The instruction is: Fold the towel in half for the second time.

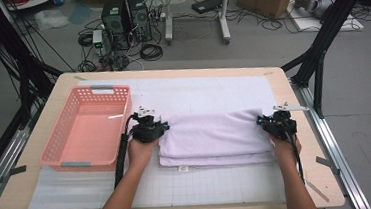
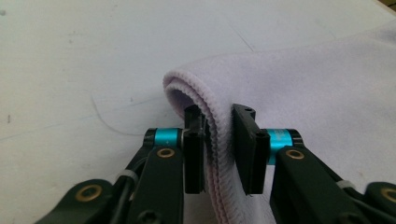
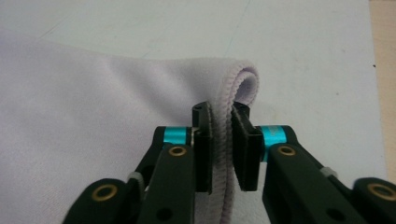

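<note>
Closest to the camera, at six o'clock in the high view, two bare forearms reaching up over the table [image 1: 299, 176]. Far over at nine o'clock, a pink basket [image 1: 56, 144] with little holes in its walls, sitting on the white mat [image 1: 197, 91]. Just beside the basket, at its three o'clock, the left hand [image 1: 141, 150] with the left gripper [image 1: 147, 125], pointing toward twelve o'clock at the left end of the towel [image 1: 211, 132]. In the left gripper view, left gripper [image 2: 218, 116] open just a little, with the ribbed edge of the towel [image 2: 317, 93] standing between the two black jaws. Edge close against the jaw at nine o'clock, with a small gap before the jaw at three o'clock, so not squeezed. In the middle of the mat, the pale purple towel, folded into a long flat stack and lying from nine o'clock to three o'clock between both grippers. At the towel's right end, at three o'clock, the right gripper [image 1: 275, 120] with the right hand [image 1: 283, 149] behind it. In the right gripper view, right gripper [image 3: 220, 112] also open only a crack, around the rolled edge of the towel [image 3: 93, 116]. Edge filling nearly all the space between the jaws, but sitting loose, not pinched flat.
</note>
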{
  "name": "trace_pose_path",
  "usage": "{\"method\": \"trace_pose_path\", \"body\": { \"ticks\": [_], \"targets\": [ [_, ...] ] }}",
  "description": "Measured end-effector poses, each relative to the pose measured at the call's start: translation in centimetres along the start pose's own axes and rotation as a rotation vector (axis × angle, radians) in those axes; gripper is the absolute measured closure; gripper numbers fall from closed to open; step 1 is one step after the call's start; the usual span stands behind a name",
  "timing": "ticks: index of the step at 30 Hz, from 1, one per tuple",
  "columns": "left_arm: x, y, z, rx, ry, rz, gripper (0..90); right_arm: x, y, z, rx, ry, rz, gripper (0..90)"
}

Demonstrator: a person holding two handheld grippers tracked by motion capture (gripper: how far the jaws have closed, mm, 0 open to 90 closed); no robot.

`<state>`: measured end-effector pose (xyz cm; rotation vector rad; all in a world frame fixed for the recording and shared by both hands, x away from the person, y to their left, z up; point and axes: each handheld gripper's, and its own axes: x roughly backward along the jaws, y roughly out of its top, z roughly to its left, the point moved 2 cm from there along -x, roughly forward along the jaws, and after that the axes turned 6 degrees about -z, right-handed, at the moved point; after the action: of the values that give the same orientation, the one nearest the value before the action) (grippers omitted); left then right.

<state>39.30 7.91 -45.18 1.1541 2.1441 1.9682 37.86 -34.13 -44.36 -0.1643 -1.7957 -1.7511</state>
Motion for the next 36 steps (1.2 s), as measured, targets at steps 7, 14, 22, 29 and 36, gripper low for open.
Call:
{"method": "trace_pose_path", "body": {
  "ticks": [7, 14, 22, 29, 36],
  "targets": [
    [1.5, 0.1, -0.6, 0.008, -0.058, -0.017, 47.1, 1.5, 0.2, -0.1, -0.036, 0.0, -0.02, 49.8],
    [2.8, -0.7, -1.9, -0.048, -0.12, -0.016, 41.5, 3.7, -0.9, 0.4, -0.026, 0.056, -0.053, 47.1],
    [4.1, -1.5, -2.0, -0.065, -0.149, 0.005, 40.0, 5.5, -2.5, 0.8, -0.014, 0.084, -0.044, 47.2],
    [5.3, -3.1, -2.3, -0.065, -0.173, 0.04, 36.2, 7.2, -3.4, 1.1, -0.008, 0.095, -0.052, 49.5],
    [6.5, -4.5, -1.9, -0.038, -0.176, 0.062, 54.1, 8.3, -4.4, 1.4, 0.001, 0.095, -0.023, 53.7]
  ]
}}
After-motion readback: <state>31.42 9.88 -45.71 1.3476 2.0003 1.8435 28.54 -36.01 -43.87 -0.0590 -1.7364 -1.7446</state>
